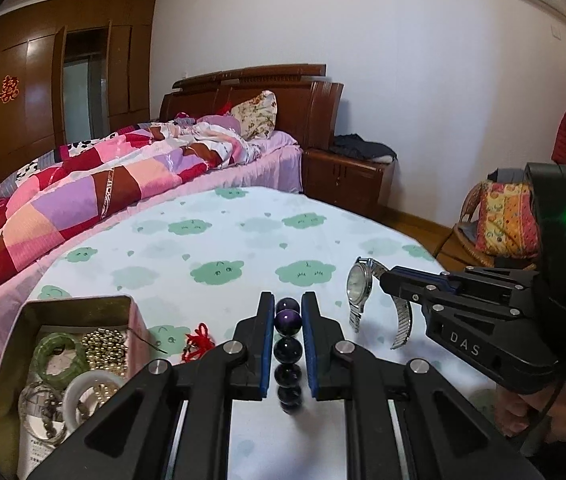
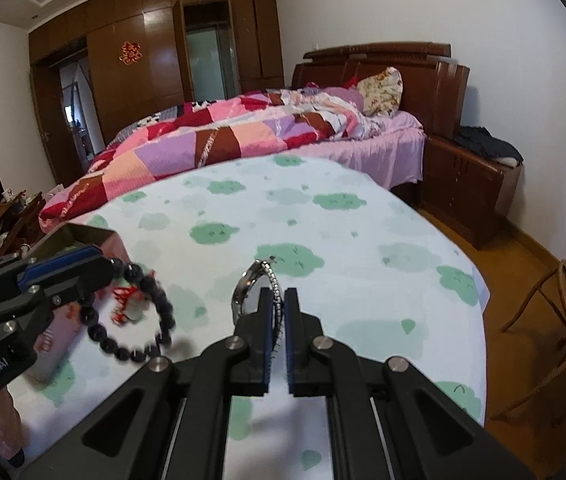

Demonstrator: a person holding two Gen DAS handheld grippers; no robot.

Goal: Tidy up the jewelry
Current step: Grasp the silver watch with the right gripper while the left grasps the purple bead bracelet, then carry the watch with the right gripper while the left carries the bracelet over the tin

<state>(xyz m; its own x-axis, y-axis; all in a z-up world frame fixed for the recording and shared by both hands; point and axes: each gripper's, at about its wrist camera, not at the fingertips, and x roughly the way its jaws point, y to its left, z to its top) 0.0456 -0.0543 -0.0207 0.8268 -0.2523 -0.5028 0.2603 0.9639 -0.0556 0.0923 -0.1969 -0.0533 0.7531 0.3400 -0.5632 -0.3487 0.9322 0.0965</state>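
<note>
Left gripper (image 1: 287, 312) clenched on dark purple bead bracelet (image 1: 287, 344) | right gripper (image 2: 279, 304) pinches silver metal wristwatch (image 1: 359, 280) by band — thin hold, may swing loose | open tin jewelry box (image 1: 79, 305) near left — crowded, beads could snag.

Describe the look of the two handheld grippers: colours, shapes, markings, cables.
Both are matte black, angular linkage frames with silver round pivot bolts and blue pads lining the fingers. The right gripper has white "DAS" lettering, a curved black housing with a green indicator light, and a thin black cable beneath its handle. The left gripper shows white "GenRobot.AI" lettering on its side.
</note>
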